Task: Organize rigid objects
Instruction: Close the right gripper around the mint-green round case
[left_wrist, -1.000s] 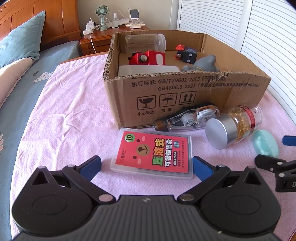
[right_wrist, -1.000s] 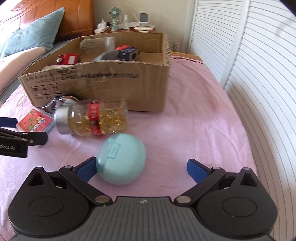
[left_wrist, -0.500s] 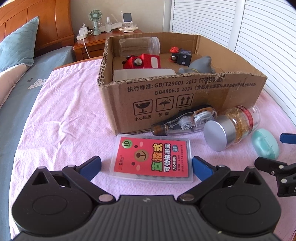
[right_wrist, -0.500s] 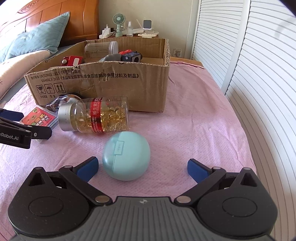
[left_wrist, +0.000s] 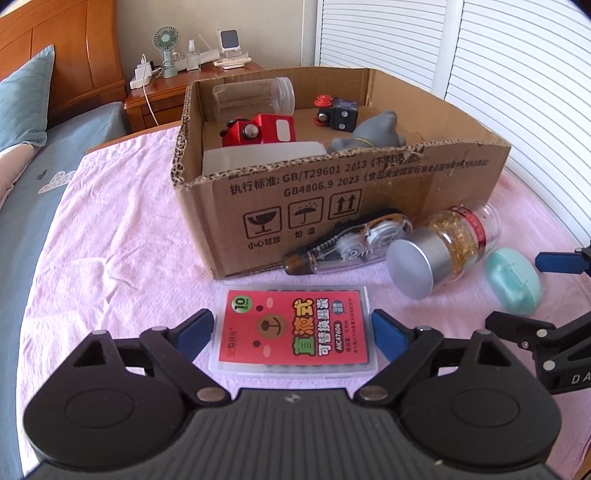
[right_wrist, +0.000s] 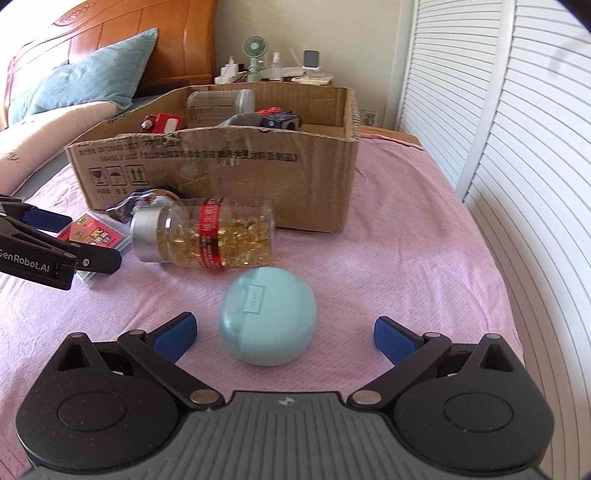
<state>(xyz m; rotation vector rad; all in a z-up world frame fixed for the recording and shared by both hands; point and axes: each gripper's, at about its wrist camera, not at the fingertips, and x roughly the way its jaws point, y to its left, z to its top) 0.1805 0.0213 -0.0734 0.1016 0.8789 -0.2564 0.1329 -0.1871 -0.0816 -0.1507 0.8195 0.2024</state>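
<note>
Down in the left wrist view, the left claw (left_wrist: 293, 330) has just been closing around the flat refill case (left_wrist: 295, 330) on the bed, not pinching yet; right wrist view, right claw (right_wrist: 284, 334) gapes around the slick, light teal pod (right_wrist: 268, 315); grab its sides.

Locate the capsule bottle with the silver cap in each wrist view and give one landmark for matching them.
Left wrist: capsule bottle lies right of centre, cap toward the camera, beside the correction tape.
Right wrist: capsule bottle lies left of centre, cap pointing left.
Shared landmark: cardboard box just behind it.
</note>
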